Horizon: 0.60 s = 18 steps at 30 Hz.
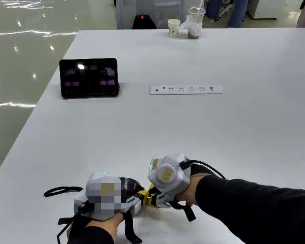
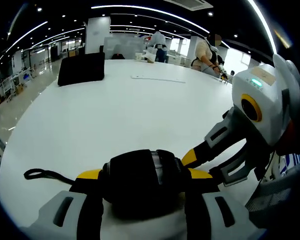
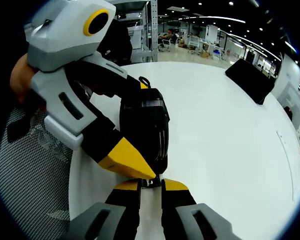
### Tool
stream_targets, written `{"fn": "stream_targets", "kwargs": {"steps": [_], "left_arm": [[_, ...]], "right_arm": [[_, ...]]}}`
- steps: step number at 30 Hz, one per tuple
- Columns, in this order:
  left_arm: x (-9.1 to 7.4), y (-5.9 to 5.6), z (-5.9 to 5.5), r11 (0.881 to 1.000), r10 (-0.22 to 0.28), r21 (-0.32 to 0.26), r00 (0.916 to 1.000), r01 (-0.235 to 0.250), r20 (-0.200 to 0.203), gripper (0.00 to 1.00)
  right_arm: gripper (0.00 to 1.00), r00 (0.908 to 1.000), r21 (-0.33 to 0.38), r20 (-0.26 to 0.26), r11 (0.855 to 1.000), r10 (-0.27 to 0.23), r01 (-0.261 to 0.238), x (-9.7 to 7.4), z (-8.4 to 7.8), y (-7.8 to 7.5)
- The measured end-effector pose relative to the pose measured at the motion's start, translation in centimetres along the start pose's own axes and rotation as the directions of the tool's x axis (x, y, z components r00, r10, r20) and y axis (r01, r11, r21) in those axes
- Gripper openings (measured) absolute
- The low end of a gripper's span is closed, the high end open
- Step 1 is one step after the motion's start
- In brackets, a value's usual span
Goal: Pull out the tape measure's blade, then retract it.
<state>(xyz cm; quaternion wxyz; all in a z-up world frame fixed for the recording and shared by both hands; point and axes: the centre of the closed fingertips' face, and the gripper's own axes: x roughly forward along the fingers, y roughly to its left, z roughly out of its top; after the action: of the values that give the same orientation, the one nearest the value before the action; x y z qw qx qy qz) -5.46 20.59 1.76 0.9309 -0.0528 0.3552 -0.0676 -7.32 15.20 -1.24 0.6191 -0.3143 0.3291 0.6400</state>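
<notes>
Yellow-tipped jaws of your left gripper [image 2: 144, 174] clamp the black round-bodied tape measure [image 3: 144, 122] by its two sides. Your right gripper [image 3: 151, 184] has its jaws nearly together, pinching the small metal blade tab [image 3: 149, 180] just beside the tape measure's mouth. A black wrist strap [image 2: 40, 175] trails from the tape measure, away from your right gripper, on the white table [image 1: 234, 127]. Black tablet [image 1: 89, 77] and white power strip [image 1: 186, 89] lie well beyond the tape measure.

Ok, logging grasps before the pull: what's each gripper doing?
Left gripper: closed on the round black tape measure.
Right gripper: closed on its metal blade tip.
</notes>
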Motion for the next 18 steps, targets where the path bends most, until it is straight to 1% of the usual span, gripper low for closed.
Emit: {"fn": "stream_targets", "kwargs": {"steps": [5,7,8,9,11,12,14,15,18], "left_arm": [[-0.4,0.0,0.1,0.999,-0.020,-0.045,0.9998,0.020,-0.007,0.60],[-0.6,0.0,0.0,0.997,-0.029,-0.073,0.9994,0.028,-0.017,0.59],[-0.8,0.0,-0.1,0.996,-0.035,-0.088,0.9989,0.033,-0.030,0.58],[-0.9,0.1,-0.1,0.995,-0.038,-0.090,0.9987,0.035,-0.034,0.57],[-1.3,0.0,0.2,0.996,-0.053,-0.071,0.9985,0.052,-0.014,0.57],[-1.5,0.1,0.2,0.997,-0.058,-0.061,0.9982,0.058,-0.013,0.57],[-1.6,0.3,0.1,0.996,-0.062,-0.063,0.9978,0.061,-0.022,0.59],[-1.8,0.3,0.0,0.995,-0.072,-0.073,0.9971,0.070,-0.024,0.62],[-2.3,0.6,0.0,0.991,-0.088,-0.099,0.9959,0.086,-0.019,0.69]], "right_arm": [[0.14,0.9999,0.029,0.000,0.999,-0.015,0.015,-0.7,-0.6,0.0],[0.15,0.9998,0.037,0.002,0.999,-0.020,0.020,-1.0,-0.9,0.0],[0.15,0.9997,0.046,0.006,0.999,-0.024,0.023,-1.2,-1.0,0.1],[0.16,0.9995,0.049,0.011,0.998,-0.028,0.028,-1.4,-1.1,0.1],[0.17,0.9989,0.058,0.024,0.998,-0.041,0.039,-1.9,-1.4,0.2],[0.17,0.9986,0.071,0.028,0.997,-0.045,0.043,-2.1,-1.8,0.2],[0.18,0.9983,0.080,0.030,0.996,-0.051,0.048,-2.5,-2.1,0.4],[0.19,0.9978,0.089,0.035,0.995,-0.056,0.053,-2.8,-2.4,0.4],[0.19,0.9967,0.096,0.044,0.993,-0.069,0.064,-3.7,-2.9,0.5]]}}
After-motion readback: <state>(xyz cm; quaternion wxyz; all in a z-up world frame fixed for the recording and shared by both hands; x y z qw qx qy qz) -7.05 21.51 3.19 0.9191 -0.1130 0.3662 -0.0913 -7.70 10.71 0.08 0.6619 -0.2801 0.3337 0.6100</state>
